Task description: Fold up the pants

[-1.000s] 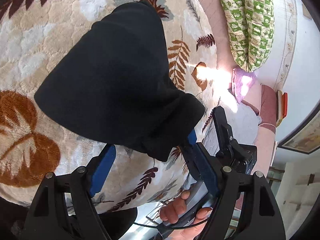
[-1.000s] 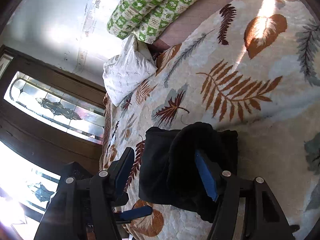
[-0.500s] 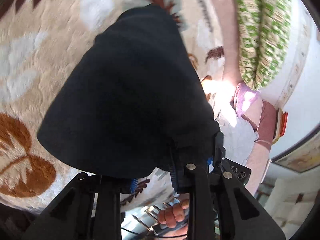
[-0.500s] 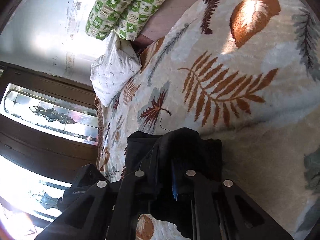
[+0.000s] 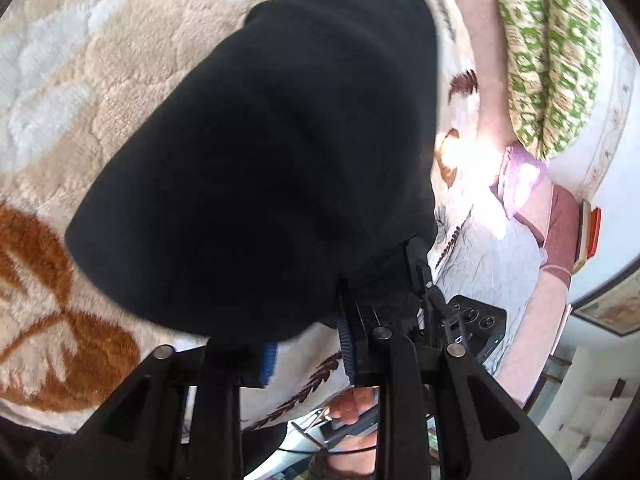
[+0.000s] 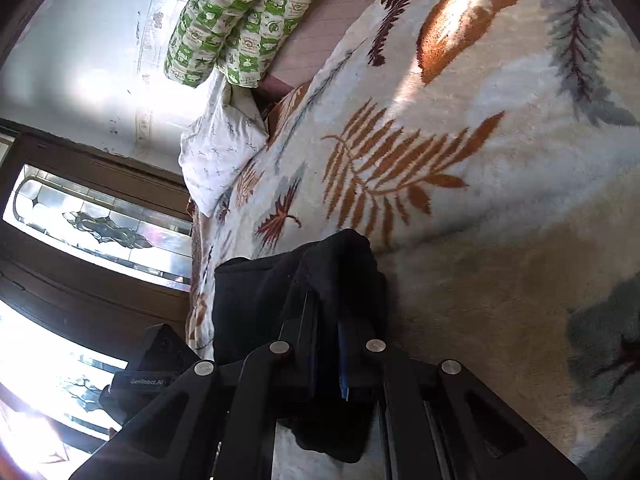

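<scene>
Across the centre of the left wrist view, the black pants (image 5: 260,152) lie bunched on the leaf-patterned blanket (image 5: 60,80), partly folded. Left gripper (image 5: 308,344) pinches a fabric edge, jaws easing apart slightly; right gripper (image 6: 330,344) is clamped on another edge (lower centre). Final fold and flattening appear outstanding.

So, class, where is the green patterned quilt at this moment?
The green patterned quilt lies bunched at the upper left of the right wrist view, against the white wall, just above the white pillow and beyond the leaf-print blanket.
</scene>
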The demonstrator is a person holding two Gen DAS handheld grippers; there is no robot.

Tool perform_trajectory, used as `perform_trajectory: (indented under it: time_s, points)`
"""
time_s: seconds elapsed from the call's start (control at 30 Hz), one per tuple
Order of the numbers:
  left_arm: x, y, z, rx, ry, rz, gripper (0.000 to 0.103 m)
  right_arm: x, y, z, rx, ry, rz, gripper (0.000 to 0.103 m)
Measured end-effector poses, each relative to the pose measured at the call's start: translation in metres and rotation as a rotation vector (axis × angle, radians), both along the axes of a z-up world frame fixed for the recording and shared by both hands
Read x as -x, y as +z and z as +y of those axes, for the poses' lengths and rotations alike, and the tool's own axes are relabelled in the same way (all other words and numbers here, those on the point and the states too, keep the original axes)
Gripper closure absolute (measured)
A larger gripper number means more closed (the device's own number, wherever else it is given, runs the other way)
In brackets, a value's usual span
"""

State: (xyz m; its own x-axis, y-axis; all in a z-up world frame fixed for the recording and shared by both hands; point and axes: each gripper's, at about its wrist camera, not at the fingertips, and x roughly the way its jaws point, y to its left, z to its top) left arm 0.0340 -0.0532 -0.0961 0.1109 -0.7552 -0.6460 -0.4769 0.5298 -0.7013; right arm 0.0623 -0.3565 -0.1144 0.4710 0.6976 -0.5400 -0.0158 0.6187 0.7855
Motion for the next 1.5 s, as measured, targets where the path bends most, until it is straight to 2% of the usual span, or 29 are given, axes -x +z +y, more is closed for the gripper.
perform_trajectory:
  time_s: [0.07, 0.13, 0.2, 0.27, 0.37, 0.43, 0.5, 0.57, 0.67, 0.73, 0.8, 0.83, 1.03, 1.2, 1.3, 1.43, 1.5]
  points:
    - [0.005, 0.012, 0.006, -0.008, -0.022, -0.027, 0.072, 0.0, 0.005, 0.001, 0.017, 0.005, 0.006, 0.086]
    - [0.012, 0.022, 0.011, 0.001, -0.033, -0.046, 0.063, 0.004, 0.019, -0.003, 0.004, -0.005, -0.013, 0.083]
    - [0.02, 0.03, 0.021, -0.01, -0.038, -0.072, 0.061, 0.014, 0.039, -0.005, -0.001, -0.002, -0.07, 0.077]
    - [0.025, 0.033, 0.031, 0.001, -0.027, -0.084, 0.061, 0.027, 0.05, -0.003, 0.022, 0.015, -0.091, 0.066]
    - [0.025, 0.038, 0.047, 0.003, 0.009, -0.089, 0.061, 0.041, 0.048, 0.008, 0.078, 0.054, -0.082, 0.066]
    - [0.023, 0.045, 0.058, -0.023, 0.029, -0.101, 0.061, 0.049, 0.042, 0.017, 0.157, 0.065, -0.08, 0.067]
    - [0.018, 0.054, 0.072, -0.079, 0.041, -0.132, 0.061, 0.055, 0.034, 0.019, 0.225, 0.047, -0.076, 0.072]
    - [0.006, 0.066, 0.074, -0.177, -0.003, -0.175, 0.06, 0.058, 0.027, 0.014, 0.245, 0.013, -0.059, 0.074]
    - [-0.01, 0.071, 0.076, -0.302, -0.095, -0.225, 0.05, 0.062, 0.025, 0.004, 0.2, -0.006, -0.038, 0.068]
    - [-0.02, 0.073, 0.071, -0.388, -0.155, -0.264, 0.05, 0.066, 0.033, -0.004, 0.139, -0.022, -0.053, 0.066]
    - [-0.031, 0.074, 0.06, -0.486, -0.214, -0.305, 0.05, 0.067, 0.041, -0.013, 0.088, -0.033, -0.058, 0.052]
    - [-0.033, 0.073, 0.057, -0.51, -0.232, -0.318, 0.05, 0.067, 0.044, -0.017, 0.085, -0.048, -0.058, 0.042]
    - [-0.045, 0.057, 0.037, -0.537, -0.327, -0.325, 0.05, 0.051, 0.046, -0.02, 0.105, -0.06, -0.019, 0.034]
    - [-0.053, 0.046, 0.028, -0.531, -0.359, -0.331, 0.05, 0.028, 0.036, 0.001, 0.163, -0.019, 0.006, 0.034]
    - [-0.054, 0.042, 0.024, -0.543, -0.393, -0.359, 0.05, 0.017, 0.024, 0.01, 0.149, 0.009, 0.034, 0.034]
    - [-0.057, 0.034, 0.021, -0.562, -0.417, -0.388, 0.036, 0.006, 0.005, 0.021, 0.117, 0.071, 0.075, 0.03]
    - [-0.058, 0.026, 0.022, -0.52, -0.411, -0.384, 0.031, 0.005, 0.0, 0.02, 0.087, 0.08, 0.062, 0.029]
